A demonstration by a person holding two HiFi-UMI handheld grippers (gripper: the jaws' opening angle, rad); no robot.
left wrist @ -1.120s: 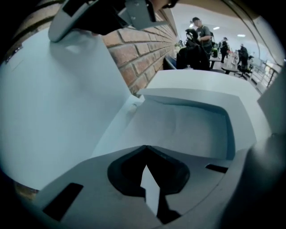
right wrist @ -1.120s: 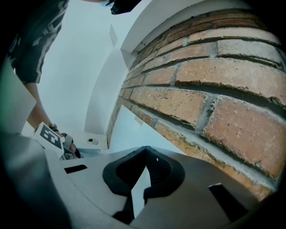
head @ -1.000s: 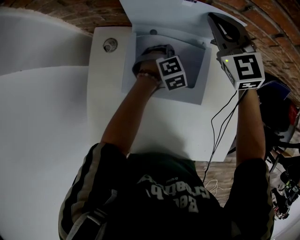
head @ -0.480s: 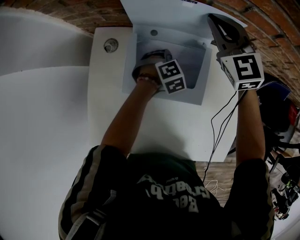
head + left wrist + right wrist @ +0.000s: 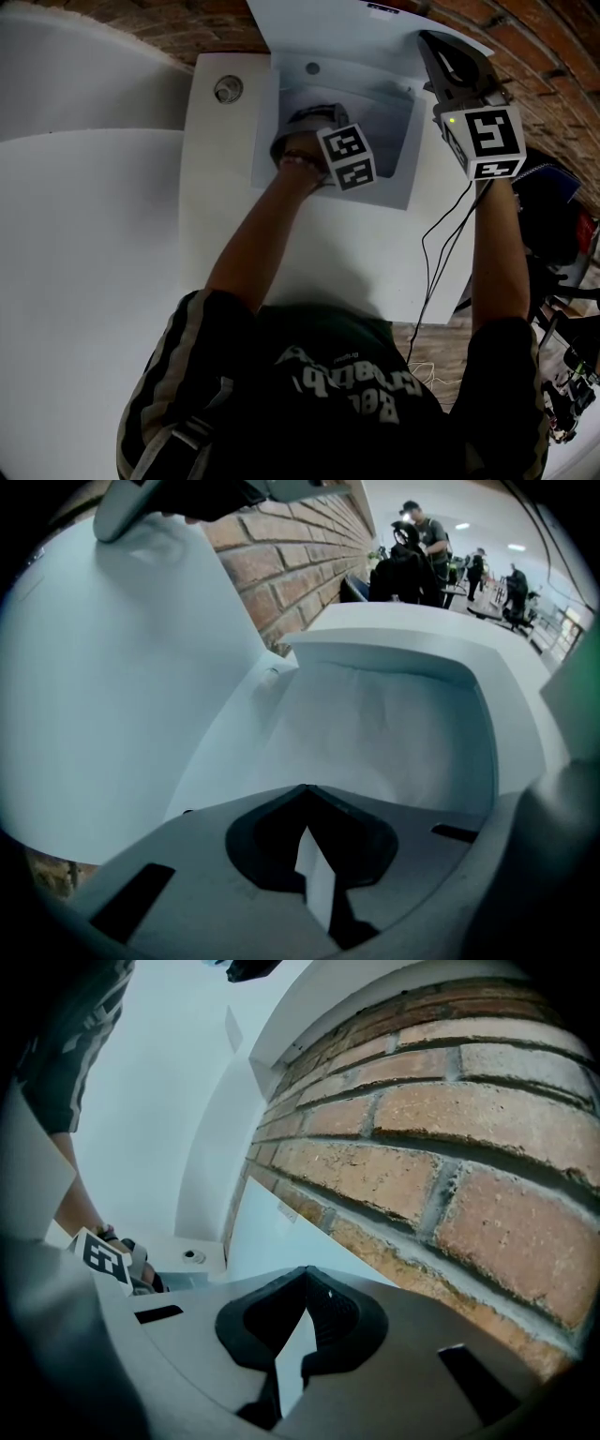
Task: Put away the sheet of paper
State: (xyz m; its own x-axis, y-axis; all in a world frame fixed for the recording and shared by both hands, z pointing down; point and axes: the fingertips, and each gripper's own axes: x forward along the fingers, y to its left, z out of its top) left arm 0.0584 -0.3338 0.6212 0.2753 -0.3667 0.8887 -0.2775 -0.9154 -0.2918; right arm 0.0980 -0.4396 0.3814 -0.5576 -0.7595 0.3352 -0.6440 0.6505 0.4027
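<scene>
left gripper [image 5: 307, 850] is down inside the compartment [image 5: 394, 122], jaws pinched together on a white sliver of the sheet of paper [image 5: 375, 733], which lies wrinkled across the compartment's floor. at the compartment's right edge, the right gripper [image 5: 291, 1354] is clamped on the raised lid [image 5: 356, 28]. behind the compartment stands the brick wall [image 5: 450, 1147].

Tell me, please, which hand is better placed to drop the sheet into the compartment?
Left: the left gripper is down in the compartment, shut on the sheet of paper; the right gripper is holding the lid up.
</scene>
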